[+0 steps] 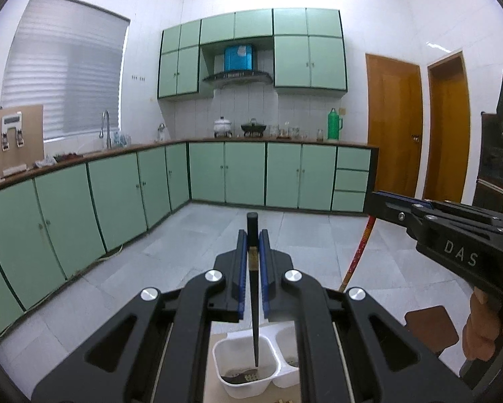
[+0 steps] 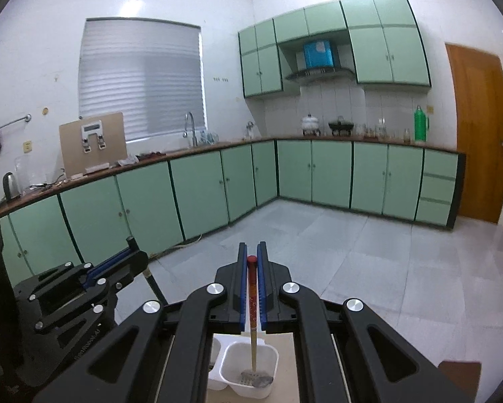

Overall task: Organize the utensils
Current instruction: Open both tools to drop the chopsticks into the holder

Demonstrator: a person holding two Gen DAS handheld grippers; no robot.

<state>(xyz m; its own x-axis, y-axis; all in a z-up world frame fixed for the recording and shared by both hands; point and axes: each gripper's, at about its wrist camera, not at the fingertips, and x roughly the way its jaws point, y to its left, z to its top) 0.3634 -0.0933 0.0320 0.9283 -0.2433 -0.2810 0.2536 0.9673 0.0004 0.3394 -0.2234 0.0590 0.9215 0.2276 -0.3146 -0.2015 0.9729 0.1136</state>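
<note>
Tiled kitchen; tapered black chopstick (image 1: 254, 288) in left gripper (image 1: 253, 262)

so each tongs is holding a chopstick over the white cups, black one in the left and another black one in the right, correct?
Not quite. The left tongs do hold a black chopstick, but in the right wrist view the right tongs hold a red-and-tan chopstick over the white cups.

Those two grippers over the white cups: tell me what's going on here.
A person is sorting chopsticks with both handheld grippers. The left gripper is shut on a black chopstick, its tip down in one white cup. The right gripper is shut on a red-topped chopstick, its tip in the neighbouring cup.
</note>
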